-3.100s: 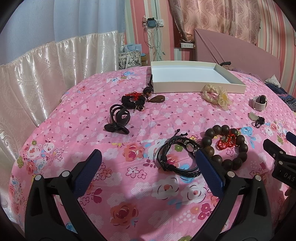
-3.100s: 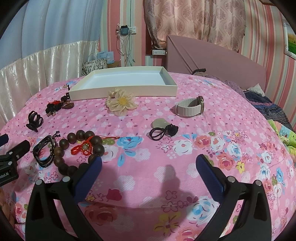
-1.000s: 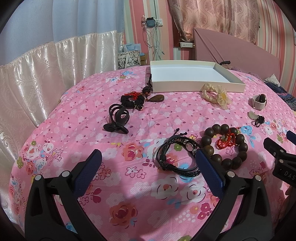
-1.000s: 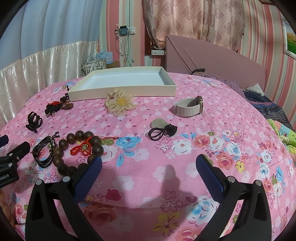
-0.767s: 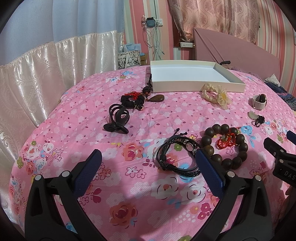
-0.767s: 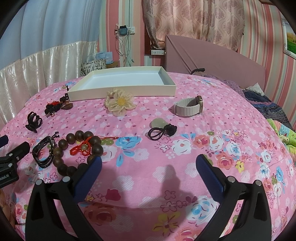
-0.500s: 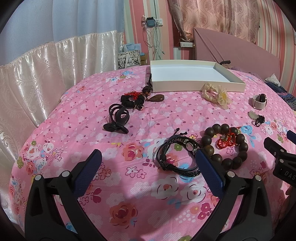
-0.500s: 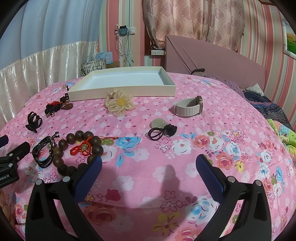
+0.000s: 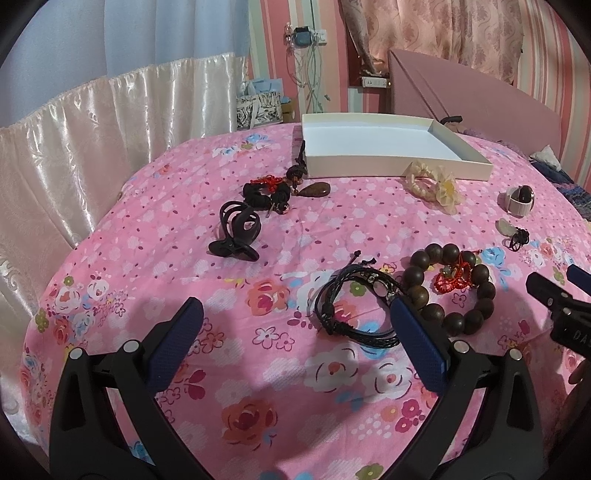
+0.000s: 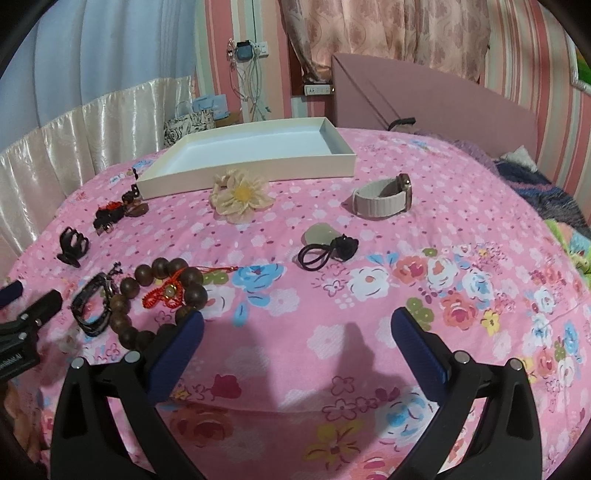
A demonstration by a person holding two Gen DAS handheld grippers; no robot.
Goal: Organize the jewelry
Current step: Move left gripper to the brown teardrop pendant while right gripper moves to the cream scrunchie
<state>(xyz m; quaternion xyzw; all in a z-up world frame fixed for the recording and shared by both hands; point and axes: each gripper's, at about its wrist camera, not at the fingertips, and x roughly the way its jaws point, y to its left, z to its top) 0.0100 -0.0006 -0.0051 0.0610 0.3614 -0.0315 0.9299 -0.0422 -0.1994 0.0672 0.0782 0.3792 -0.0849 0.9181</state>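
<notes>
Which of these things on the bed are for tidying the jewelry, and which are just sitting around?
For the job:
white tray
wooden bead bracelet
black cord bracelet
watch
flower hair tie
black hair clip
green stone pendant
brown stone necklace

Just lying about:
patterned bag
charger cables
curtains

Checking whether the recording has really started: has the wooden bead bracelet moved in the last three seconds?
No. The wooden bead bracelet sits beside the black cord bracelet as before.

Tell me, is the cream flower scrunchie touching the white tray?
Apart. The right wrist view shows a strip of pink bedspread between the flower scrunchie and the white tray.
</notes>
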